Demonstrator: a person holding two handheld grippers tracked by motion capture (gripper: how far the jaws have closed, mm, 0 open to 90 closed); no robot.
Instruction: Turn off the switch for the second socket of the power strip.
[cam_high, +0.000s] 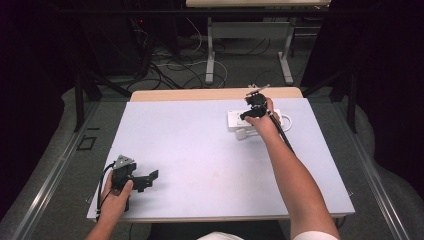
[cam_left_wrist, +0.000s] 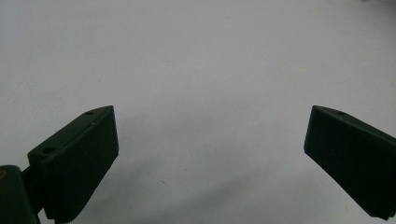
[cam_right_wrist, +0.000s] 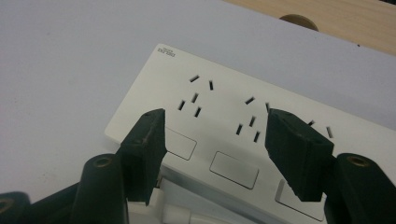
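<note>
Here the power strip (cam_right_wrist: 261, 140) bears small unreadable lettering — right gripper (cam_right_wrist: 215, 135) spread above it, left gripper (cam_left_wrist: 210, 140) spread over bare counter (cam_left_wrist: 196, 56).

Desk (cam_high: 200, 150) is lying bare across its middle and near half, giving wide room for a hand to pass. Left tongs (cam_high: 145, 180) are sitting at the near left corner, jaws standing wide apart over bare desk, nothing between them. Power strip (cam_high: 235, 119) is blocking the far right area; a small white plug (cam_high: 242, 134) is lying just beside its near edge. Right tongs (cam_right_wrist: 215, 135) are hanging just over the strip, jaws parted with nothing pinched, and the right forearm (cam_high: 295, 175) is crossing the right half of the desk, closing that lane. Far left is staying free.
</note>
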